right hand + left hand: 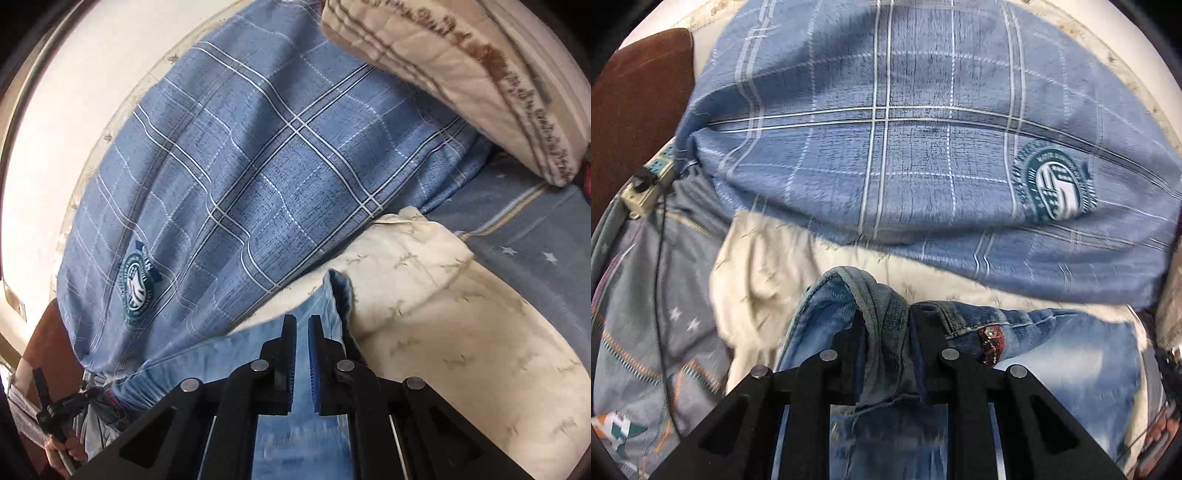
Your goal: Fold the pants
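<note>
We found the left gripper (886, 332) pressed together on a bunched fold of the jeans (1063, 350), the thick seamed waistband end, with a dark red patch just to its right. The right gripper (302, 354) was likewise nearly closed, pinching a thinner, paler edge of the same jeans (258, 347); its blue pads (291, 354) showed denim between them. So both grippers held the garment, and neither was nearer than the other: each already had its end.

From the left gripper the denim ran off to the right and back beneath it; from the right gripper it ran down-left, towards a person's hand low in that view. We judged the long axis of the jeans to lie roughly across between the two grippers, waist at the left, though their full length was hidden.

The jeans lay on the bed, over a cream quilt (424, 295), just in front of a blue checked pillow (905, 147). We reckoned the coming move turned on carrying both held ends together along that axis
</note>
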`<state>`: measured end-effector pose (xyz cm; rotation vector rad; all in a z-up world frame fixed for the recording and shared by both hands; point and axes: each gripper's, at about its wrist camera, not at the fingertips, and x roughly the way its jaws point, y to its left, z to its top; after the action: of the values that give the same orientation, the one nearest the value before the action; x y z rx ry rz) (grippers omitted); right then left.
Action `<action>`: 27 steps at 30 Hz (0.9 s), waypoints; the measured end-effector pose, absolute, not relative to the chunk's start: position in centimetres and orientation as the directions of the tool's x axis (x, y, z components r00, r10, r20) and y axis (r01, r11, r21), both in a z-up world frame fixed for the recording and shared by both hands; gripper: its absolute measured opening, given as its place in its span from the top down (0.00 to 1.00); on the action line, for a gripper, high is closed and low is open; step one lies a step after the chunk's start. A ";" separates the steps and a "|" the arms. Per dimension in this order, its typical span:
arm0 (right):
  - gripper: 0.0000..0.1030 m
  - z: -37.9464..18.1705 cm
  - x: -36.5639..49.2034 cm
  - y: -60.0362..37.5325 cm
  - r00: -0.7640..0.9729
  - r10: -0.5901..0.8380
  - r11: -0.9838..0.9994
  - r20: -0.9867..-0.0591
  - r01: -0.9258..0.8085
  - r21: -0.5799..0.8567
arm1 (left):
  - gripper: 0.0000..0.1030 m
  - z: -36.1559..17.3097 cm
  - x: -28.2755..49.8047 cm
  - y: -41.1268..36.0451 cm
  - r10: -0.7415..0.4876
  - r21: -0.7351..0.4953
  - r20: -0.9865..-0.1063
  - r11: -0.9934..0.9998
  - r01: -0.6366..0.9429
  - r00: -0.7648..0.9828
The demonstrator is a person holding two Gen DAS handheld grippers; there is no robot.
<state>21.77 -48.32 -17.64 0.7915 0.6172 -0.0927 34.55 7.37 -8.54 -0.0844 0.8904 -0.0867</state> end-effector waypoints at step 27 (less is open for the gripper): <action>0.79 -22.5 35.5 -49.4 0.594 0.173 0.809 -0.786 0.369 0.457 | 0.79 -6.8 29.7 8.5 -0.214 -0.238 -0.712 0.970 0.057 0.669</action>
<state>35.48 -49.41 -22.53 0.6409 0.9450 -0.1234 29.73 8.53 -6.84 -0.2028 0.8250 -0.1540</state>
